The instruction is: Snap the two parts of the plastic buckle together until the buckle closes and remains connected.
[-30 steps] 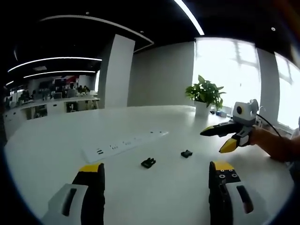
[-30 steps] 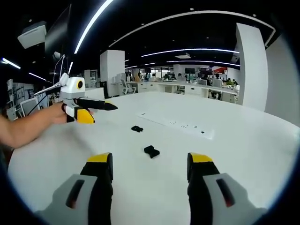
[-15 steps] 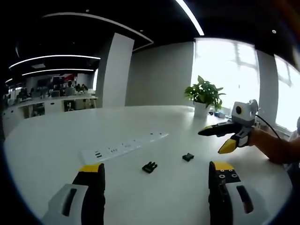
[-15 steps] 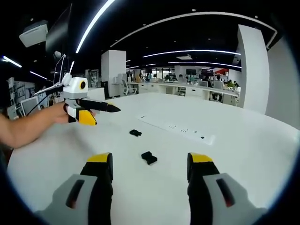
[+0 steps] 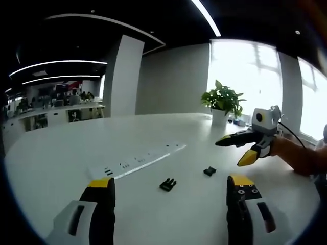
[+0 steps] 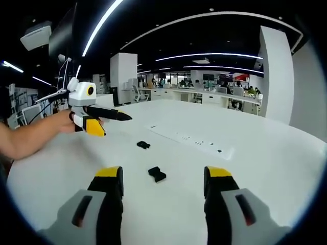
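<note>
Both buckle parts [image 5: 167, 184] [image 5: 209, 171] lie apart, apparently untouched, on the table [image 5: 61, 153].

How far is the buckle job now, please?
Done: nothing; the two buckle halves lie apart on the white table, the pronged half nearer the left gripper and the socket half before the right gripper. In hand: nothing; both grippers are open above the table. Left: grasp each half, align them, and snap them together.

Open-plan office: desk rows [image 6: 214, 94], ceiling light strips [image 6: 204, 56], potted plant [image 5: 223, 102]
</note>
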Demonstrator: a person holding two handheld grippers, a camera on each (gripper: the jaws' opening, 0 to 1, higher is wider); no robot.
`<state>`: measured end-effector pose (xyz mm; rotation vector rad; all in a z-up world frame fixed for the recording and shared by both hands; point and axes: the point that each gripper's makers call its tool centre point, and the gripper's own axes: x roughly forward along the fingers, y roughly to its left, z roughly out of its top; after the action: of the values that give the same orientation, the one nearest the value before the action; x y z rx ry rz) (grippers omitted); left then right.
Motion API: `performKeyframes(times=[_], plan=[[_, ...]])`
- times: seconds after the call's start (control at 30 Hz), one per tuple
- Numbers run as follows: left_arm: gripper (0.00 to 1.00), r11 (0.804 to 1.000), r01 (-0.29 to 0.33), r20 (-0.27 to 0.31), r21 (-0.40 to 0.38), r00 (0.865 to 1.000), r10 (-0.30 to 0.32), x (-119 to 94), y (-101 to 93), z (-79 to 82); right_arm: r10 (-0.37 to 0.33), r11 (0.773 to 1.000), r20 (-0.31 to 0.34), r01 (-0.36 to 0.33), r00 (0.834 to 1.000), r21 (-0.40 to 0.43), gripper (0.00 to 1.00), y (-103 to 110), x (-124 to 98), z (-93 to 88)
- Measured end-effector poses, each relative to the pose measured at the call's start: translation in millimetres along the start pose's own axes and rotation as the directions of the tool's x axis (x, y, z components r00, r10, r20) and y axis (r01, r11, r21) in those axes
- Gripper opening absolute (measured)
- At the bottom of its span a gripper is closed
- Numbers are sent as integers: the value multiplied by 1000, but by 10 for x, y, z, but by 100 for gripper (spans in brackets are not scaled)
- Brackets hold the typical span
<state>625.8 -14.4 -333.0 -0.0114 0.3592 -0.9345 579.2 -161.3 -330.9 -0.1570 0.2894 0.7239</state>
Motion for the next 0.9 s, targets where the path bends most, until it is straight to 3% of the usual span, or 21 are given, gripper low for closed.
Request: performKeyframes(times=[0.47, 0.9], plan=[[89, 1000, -4, -33, 7, 999, 5, 114, 147, -46, 7, 1000, -10, -7, 1000, -11, 63, -80, 132, -3], [88, 1000, 13, -27, 1, 1000, -13, 186, 174, -6, 2, 1000, -5, -2, 1000, -2, 63, -120, 191, 36]])
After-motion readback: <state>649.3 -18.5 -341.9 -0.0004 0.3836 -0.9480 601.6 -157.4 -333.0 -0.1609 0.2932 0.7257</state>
